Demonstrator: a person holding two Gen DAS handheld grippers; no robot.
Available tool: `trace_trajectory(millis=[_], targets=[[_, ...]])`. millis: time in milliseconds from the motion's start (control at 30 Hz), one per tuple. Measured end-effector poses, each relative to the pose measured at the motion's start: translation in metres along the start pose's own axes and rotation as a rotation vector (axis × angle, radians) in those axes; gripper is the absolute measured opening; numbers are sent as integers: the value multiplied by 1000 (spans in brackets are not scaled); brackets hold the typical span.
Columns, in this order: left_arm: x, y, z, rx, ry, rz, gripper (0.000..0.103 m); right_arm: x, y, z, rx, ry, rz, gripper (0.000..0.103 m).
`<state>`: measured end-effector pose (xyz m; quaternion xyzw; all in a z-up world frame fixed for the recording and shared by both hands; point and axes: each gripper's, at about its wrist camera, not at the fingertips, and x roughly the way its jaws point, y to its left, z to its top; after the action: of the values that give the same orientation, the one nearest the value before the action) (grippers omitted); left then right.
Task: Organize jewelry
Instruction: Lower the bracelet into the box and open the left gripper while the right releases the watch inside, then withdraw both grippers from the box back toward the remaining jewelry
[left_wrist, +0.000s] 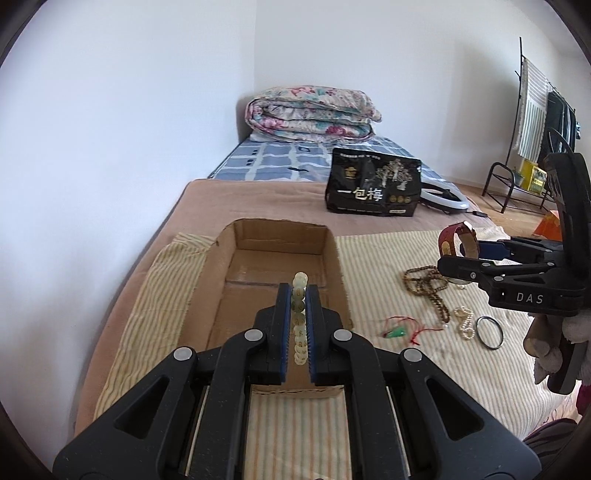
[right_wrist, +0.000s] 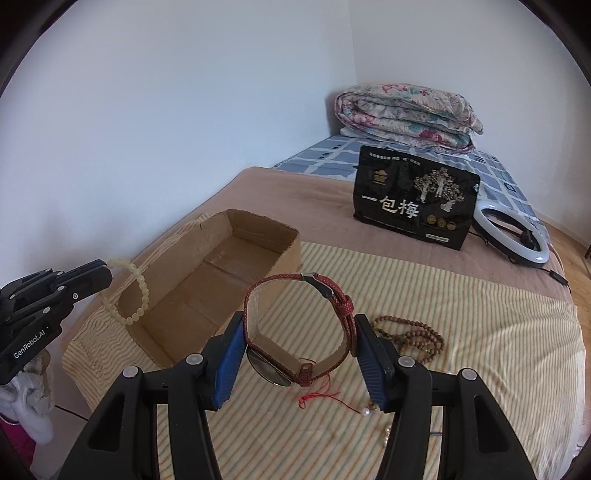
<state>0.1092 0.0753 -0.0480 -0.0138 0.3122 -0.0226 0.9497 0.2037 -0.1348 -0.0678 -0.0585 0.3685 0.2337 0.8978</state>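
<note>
My left gripper (left_wrist: 298, 295) is shut on a pale bead bracelet (left_wrist: 299, 284) and holds it over the open cardboard box (left_wrist: 236, 236); the bracelet hangs at the box's near left corner in the right wrist view (right_wrist: 136, 291). My right gripper (right_wrist: 299, 325) is shut on a red-strap watch (right_wrist: 306, 280), held above the striped cloth (right_wrist: 443, 295) right of the box (right_wrist: 288, 251). In the left wrist view the watch (left_wrist: 456, 240) and right gripper (left_wrist: 461, 254) show at the right.
On the cloth lie a brown bead string (left_wrist: 424, 284), a pearl strand (left_wrist: 465, 321), a metal bangle (left_wrist: 489, 332) and a green pendant on red cord (left_wrist: 399, 332). A black bag (left_wrist: 373, 184), ring light (right_wrist: 513, 236) and folded quilt (left_wrist: 310, 114) sit behind.
</note>
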Motion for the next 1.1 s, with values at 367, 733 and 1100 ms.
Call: trace_trajectory(millis=[367,733,1100], targets=[[18,35,-2,-34,24,33,5,48,43,21,-53,30,60,59],[41,55,-11,-64,60,42,5,90,67,29,-81,70,84,59],[49,59,-16,-74,69,65,48,97,69,31,-59,54,103,81]])
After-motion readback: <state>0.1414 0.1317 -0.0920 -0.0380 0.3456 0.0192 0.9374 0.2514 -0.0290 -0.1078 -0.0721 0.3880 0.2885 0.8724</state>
